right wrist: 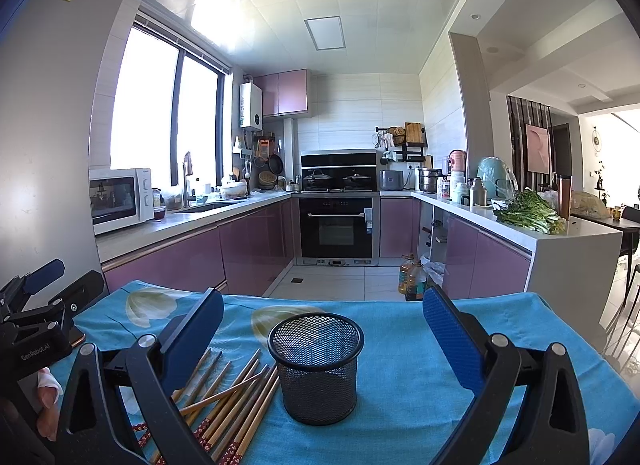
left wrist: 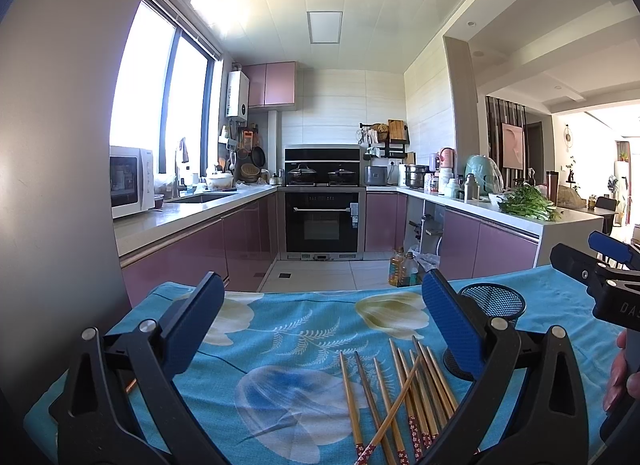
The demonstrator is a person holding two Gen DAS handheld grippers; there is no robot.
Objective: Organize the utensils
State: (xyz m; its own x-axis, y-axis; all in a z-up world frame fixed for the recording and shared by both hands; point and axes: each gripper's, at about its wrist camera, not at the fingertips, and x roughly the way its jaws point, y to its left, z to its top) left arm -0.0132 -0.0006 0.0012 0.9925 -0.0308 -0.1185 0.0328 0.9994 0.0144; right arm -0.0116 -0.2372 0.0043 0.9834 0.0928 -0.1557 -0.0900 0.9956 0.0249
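Both grippers, left gripper [left wrist: 320, 313] and right gripper [right wrist: 324, 325], gape empty. Only the right view shows the whole mesh cup [right wrist: 316, 365], centre frame, beside the chopsticks [right wrist: 232, 401]; the left view half-hides it.

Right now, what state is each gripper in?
Left gripper: open, holding nothing, above the chopsticks.
Right gripper: open, holding nothing, jaws either side of the mesh cup.

Roughly ten chopsticks [left wrist: 404, 397] are lying loose on the tabletop [right wrist: 400, 349], one crossing the rest, the exact number hard to tell; one black mesh cup [right wrist: 316, 365] is standing beside them, and two oil bottles [right wrist: 412, 277] are sitting on the floor
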